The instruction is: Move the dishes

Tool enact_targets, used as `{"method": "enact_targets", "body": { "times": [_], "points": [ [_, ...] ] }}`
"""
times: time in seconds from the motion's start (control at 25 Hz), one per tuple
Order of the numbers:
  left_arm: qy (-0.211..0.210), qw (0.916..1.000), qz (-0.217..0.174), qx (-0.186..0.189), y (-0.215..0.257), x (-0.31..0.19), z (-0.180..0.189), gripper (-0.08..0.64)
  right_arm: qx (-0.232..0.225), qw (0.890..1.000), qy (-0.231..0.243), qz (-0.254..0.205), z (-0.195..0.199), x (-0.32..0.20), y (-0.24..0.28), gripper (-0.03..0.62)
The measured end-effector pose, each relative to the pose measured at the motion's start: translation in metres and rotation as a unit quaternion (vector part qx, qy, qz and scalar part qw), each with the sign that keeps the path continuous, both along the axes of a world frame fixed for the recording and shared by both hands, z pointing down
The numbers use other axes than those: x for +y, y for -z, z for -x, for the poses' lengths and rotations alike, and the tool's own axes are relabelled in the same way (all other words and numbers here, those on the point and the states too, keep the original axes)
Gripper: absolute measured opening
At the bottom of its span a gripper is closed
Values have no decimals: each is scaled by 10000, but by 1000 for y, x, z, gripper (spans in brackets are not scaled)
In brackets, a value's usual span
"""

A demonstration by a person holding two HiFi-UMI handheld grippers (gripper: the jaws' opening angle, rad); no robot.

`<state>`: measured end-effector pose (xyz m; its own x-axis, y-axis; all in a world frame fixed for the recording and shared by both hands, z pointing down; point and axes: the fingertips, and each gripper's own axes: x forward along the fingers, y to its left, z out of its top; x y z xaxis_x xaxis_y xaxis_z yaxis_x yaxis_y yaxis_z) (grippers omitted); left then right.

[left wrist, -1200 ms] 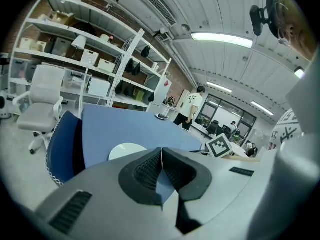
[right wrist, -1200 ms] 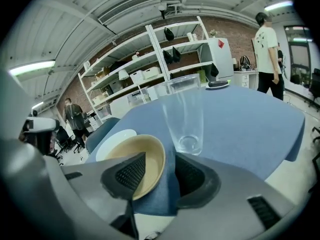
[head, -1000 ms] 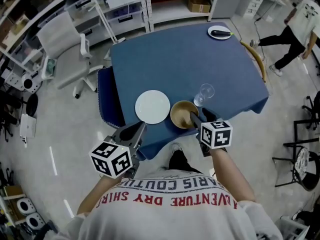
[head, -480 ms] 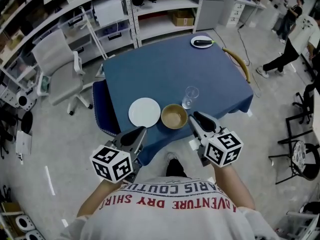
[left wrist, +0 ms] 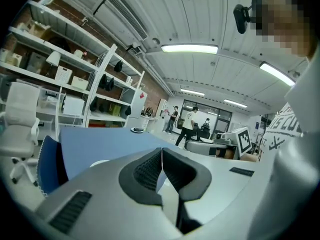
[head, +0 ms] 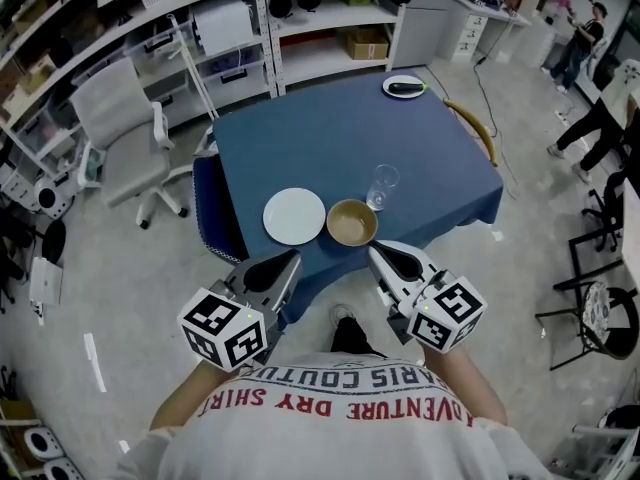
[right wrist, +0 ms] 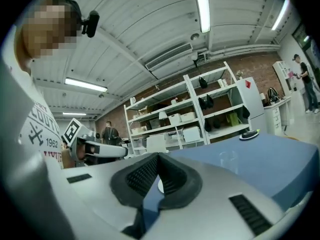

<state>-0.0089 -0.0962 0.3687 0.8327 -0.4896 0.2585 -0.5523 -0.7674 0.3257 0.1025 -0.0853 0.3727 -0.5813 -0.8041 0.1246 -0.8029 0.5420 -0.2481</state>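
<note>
Blue tabletop, near edge: white plate, tan bowl, glass. I judge stiff, slick, breakable; I'd pinch rims. Left hand-held gripper clenched, empty; right hand-held gripper jaws just closed on nothing.

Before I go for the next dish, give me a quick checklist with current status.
1. Left tongs free of load: ok, shut on nothing.
2. Right tongs free of load: ok, just closed, nothing between them.
3. Jaws open for a grab: not ok, both pairs shut.
4. Bowl upright near the table's front edge: ok.
5. Glass clear of the bowl: cannot tell, they stand very close.
6. White plate flat, nothing on it: ok.
</note>
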Motion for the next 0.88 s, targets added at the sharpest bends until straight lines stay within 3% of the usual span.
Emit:
{"method": "enact_targets", "body": {
  "times": [0.16,0.88],
  "points": [
    [-41,10000,-73,9,3,10,2,29,5,9992,313,-238,14,13,9,21],
    [12,9999,-66,-134,-3,18,7,29,132,9997,171,-124,8,21,-2,21]
  ]
}}
